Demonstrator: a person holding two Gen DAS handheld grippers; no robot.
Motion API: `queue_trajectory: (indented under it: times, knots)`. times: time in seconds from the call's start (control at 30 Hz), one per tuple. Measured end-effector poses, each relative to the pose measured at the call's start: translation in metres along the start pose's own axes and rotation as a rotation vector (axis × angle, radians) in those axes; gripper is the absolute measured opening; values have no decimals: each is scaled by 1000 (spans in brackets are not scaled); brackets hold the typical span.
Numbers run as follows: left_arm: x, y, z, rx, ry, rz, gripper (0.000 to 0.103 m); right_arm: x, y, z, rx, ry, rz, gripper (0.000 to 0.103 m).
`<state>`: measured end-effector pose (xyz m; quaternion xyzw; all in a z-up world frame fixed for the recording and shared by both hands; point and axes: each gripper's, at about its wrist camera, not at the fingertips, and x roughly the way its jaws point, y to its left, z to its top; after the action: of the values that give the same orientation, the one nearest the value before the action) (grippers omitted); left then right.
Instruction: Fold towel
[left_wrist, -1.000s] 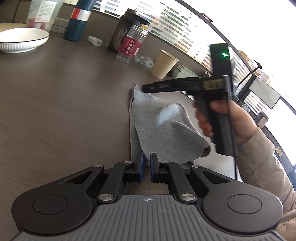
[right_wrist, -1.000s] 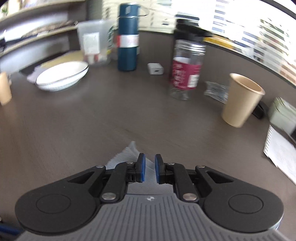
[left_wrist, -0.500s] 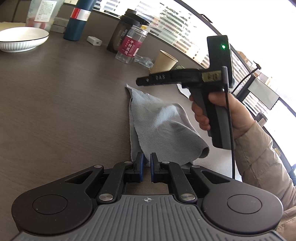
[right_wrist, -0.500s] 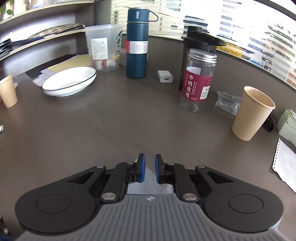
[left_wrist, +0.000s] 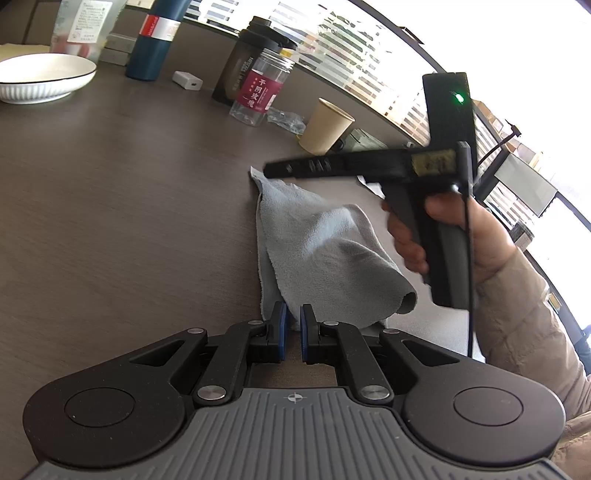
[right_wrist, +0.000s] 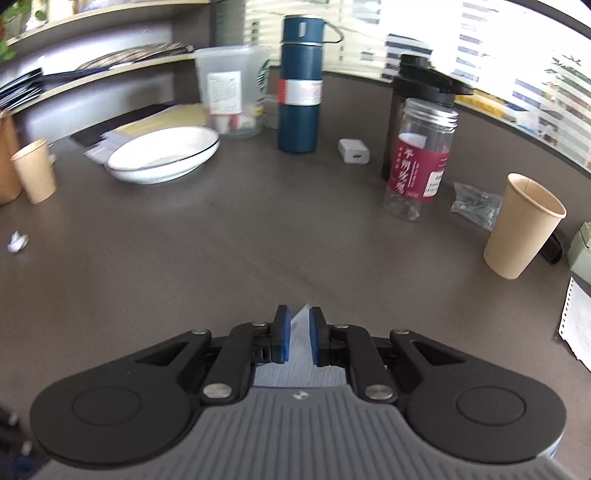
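Left tool (left_wrist: 291, 325) sat low over the dark wood-grain surface (left_wrist: 129, 221), its blue-padded fingers (left_wrist: 281, 332) drawn close with a narrow gap between them; the near edge of the grey towel (left_wrist: 325, 254) lay just at the tips, but whether any cloth was pinched I could not tell. The towel lay on the surface partly doubled over, a loose rolled fold at its near right corner, its far corner pointing away toward the cups.

Right tool (right_wrist: 297, 338), seen in its own view, had its fingers a little apart with a pale point of towel (right_wrist: 301, 328) showing between the pads; cloth also showed underneath the tool body. Contact with the pads was unclear. From the left wrist view, the right tool (left_wrist: 273, 170) was raised above the far end of the towel, held by a hand (left_wrist: 461, 236) in a beige sleeve (left_wrist: 528, 325), a green light lit on its upright part.

Farther out on the surface: a paper cup (right_wrist: 521, 229) to the right, a clear jar with a red label (right_wrist: 421, 162) in front of a black bottle (right_wrist: 410, 96), a small white charger block (right_wrist: 353, 150), a dark blue flask (right_wrist: 301, 88), a clear plastic cup (right_wrist: 232, 92), and a white bowl (right_wrist: 162, 155). A second paper cup (right_wrist: 35, 170) stood at far left, with a crumpled paper scrap (right_wrist: 17, 242) nearer.
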<state>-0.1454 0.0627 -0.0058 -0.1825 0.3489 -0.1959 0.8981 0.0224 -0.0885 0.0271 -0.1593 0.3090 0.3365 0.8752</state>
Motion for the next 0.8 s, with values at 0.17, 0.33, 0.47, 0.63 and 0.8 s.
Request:
queue_trajectory:
  times: [0.17,0.33,0.47,0.63,0.8]
  knots:
    - [0,0,-1,0,-2,2,11,2,13,-9,-30,21,4,14]
    - [-1,-2,0,2,0,7,11,6,17,-5,-29,0,15,14]
    - [0,-1,0,-1,-2,3,11,5,7,-4,-29,3,-6,14]
    - [0,-1,1,0,-2,6,11,6,-2,-3,-30,6,-30,14]
    - [0,-1,1,1,0,5,11,11,-1,-3,-38,7,-12,14]
